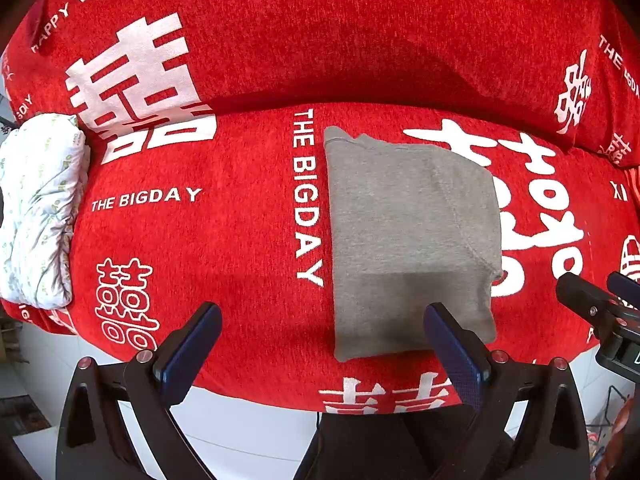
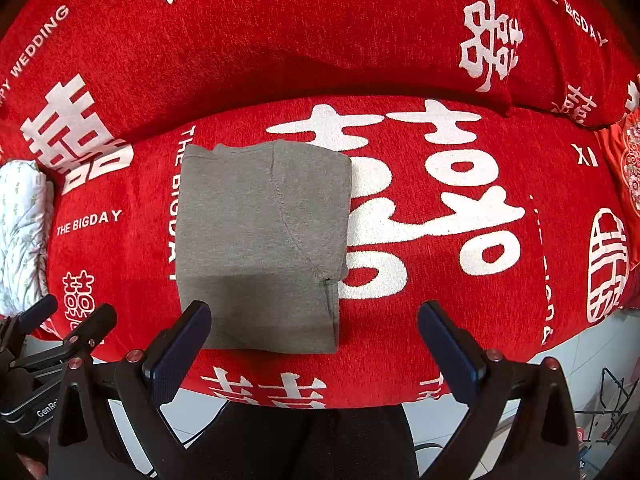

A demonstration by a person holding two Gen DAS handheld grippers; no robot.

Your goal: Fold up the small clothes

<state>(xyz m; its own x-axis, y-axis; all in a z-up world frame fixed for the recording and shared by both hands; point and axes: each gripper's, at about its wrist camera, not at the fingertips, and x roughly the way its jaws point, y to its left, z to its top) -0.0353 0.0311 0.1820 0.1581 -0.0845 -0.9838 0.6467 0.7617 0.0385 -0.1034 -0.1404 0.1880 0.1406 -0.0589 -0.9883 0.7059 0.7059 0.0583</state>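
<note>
A grey garment (image 1: 408, 236) lies folded into a rectangle on the red sofa seat (image 1: 224, 248); it also shows in the right wrist view (image 2: 260, 240). My left gripper (image 1: 324, 316) is open and empty, held above the seat's front edge, its right finger over the garment's near edge. My right gripper (image 2: 314, 314) is open and empty, its left finger over the garment's near left corner. Neither holds the cloth.
A rolled white patterned cloth (image 1: 40, 208) lies at the seat's left end, and shows in the right wrist view (image 2: 22, 232). The red backrest (image 1: 320, 40) rises behind. White floor (image 1: 240, 432) lies below the seat's front edge. A red embroidered cushion (image 2: 628, 168) sits at right.
</note>
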